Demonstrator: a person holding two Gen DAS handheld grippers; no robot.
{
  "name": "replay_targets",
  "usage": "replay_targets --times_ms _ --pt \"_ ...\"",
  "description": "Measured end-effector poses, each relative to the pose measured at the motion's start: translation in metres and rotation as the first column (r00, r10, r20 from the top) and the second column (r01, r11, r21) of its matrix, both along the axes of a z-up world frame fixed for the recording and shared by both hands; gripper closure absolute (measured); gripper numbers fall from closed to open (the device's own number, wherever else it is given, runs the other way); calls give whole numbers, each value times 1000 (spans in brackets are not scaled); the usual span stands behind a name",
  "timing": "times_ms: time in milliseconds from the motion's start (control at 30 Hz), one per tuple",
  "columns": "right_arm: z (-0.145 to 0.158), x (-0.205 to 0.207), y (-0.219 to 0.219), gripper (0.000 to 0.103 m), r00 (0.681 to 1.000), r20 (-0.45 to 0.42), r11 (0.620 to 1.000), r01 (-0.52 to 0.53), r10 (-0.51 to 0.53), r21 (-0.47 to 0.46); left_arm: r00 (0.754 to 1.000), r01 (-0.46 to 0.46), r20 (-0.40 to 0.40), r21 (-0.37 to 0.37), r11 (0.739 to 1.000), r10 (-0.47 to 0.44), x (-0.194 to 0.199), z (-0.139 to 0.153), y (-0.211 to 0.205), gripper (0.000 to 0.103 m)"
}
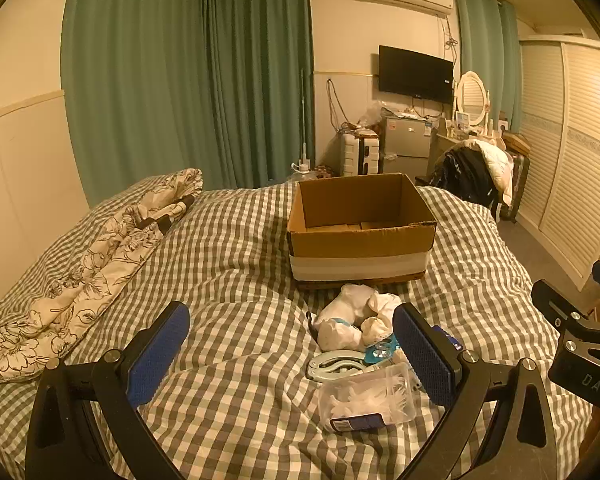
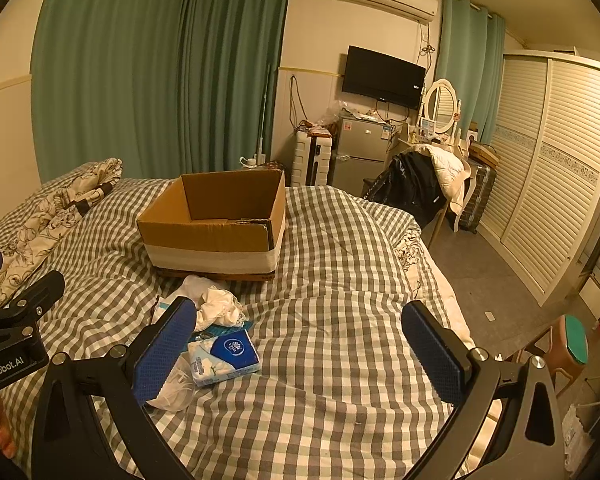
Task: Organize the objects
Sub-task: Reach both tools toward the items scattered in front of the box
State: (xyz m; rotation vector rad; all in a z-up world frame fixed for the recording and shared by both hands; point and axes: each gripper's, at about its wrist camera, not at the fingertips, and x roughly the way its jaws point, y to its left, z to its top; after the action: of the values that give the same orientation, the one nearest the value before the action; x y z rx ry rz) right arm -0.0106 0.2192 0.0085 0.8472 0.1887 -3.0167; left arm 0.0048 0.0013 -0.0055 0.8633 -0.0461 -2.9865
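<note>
**Now, small things wait beside the box**

Both my tools are spread wide and hold nothing. My left tool (image 1: 291, 354) hangs over a little pile on the bed (image 1: 236, 280), just in front of the open cardboard box (image 1: 360, 236). My right tool (image 2: 298, 346) is beside it. I think the tissue pack (image 2: 225, 356) is soft and light, so I would squeeze its two long sides. The clear plastic tub (image 1: 366, 400) looks light but slippery and thin. The white cloth (image 1: 356, 312) is floppy; I would pinch a bunch.
</note>
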Motion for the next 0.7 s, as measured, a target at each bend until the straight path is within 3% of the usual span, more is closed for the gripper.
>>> replay_targets --times_ms 700 --pt "1 1 -1 0 1000 2 1000 -4 4 8 1000 7 5 -3 1000 -7 0 -1 4 0"
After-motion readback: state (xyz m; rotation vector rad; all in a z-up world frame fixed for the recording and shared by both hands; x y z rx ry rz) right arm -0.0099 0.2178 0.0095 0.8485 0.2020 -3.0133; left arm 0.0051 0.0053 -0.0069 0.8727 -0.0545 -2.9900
